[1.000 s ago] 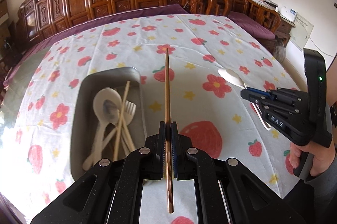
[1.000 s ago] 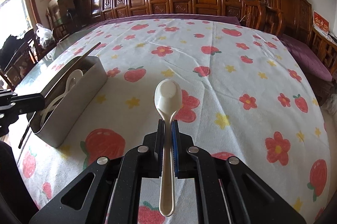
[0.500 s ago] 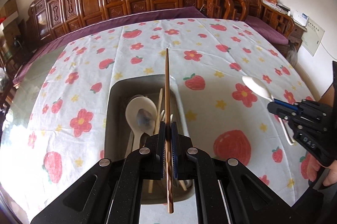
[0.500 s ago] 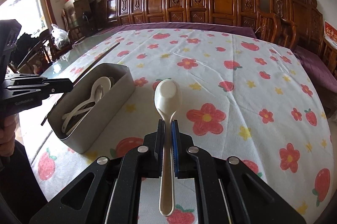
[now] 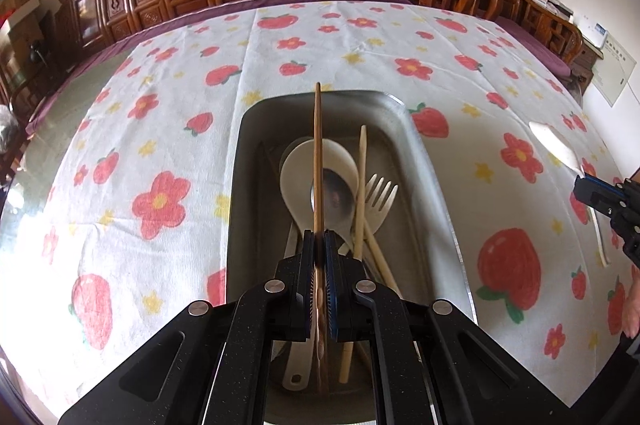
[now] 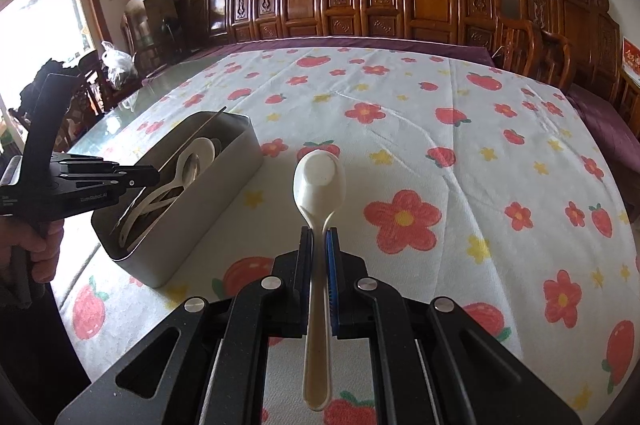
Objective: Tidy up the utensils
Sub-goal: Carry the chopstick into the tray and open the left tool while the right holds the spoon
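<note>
Pinching fingers (image 5: 319,245): brown chopstick (image 5: 318,161) left, white spoon (image 6: 319,181) right.

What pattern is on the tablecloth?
The tablecloth is white with red flowers, red strawberries and small yellow stars, clearest in the right wrist view.

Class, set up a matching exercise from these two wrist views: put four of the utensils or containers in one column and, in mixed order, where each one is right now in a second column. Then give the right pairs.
Things
1. dark wooden chopstick
2. cream spoon
3. fork
4. metal tray

Places
A. lying inside the tray
B. clamped in the right gripper
C. resting on the flowered tablecloth
D. clamped in the left gripper, above the tray

Pairs: 1-D, 2-B, 3-A, 4-C
</note>
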Tool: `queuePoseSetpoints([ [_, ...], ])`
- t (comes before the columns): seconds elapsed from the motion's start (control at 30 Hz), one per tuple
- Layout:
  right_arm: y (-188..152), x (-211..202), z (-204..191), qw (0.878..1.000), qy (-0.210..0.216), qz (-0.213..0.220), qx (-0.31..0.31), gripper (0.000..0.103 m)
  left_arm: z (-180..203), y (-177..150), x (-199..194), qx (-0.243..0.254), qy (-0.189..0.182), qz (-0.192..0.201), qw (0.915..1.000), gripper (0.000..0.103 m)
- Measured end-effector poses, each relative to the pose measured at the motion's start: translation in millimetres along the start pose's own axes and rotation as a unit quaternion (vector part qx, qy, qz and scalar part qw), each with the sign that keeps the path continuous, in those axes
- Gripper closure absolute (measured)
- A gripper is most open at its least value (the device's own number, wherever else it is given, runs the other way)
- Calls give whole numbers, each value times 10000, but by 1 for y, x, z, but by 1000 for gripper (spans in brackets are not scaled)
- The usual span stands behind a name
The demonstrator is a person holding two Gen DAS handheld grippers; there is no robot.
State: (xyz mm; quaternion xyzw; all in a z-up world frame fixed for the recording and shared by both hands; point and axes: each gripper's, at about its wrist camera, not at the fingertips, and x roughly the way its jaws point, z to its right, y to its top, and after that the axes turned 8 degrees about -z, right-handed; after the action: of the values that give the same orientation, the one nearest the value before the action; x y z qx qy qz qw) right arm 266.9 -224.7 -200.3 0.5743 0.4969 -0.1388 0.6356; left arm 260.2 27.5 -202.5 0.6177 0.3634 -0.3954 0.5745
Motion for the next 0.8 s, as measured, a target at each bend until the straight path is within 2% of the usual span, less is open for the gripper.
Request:
queuePoseSetpoints([
  [0.37, 0, 3, -9, 9999, 26, -11, -106, 95, -14, -6, 2, -104, -67, -16, 9999, 99],
  [0.67, 0, 3, -10, 9999, 20, -6, -104, 95, -5, -10, -1, 211, -201, -59, 9996, 99],
  [0.8, 1, 2, -11, 9999, 22, 7, -115, 95, -2, -9, 0, 241, -141, -99, 9996, 99],
])
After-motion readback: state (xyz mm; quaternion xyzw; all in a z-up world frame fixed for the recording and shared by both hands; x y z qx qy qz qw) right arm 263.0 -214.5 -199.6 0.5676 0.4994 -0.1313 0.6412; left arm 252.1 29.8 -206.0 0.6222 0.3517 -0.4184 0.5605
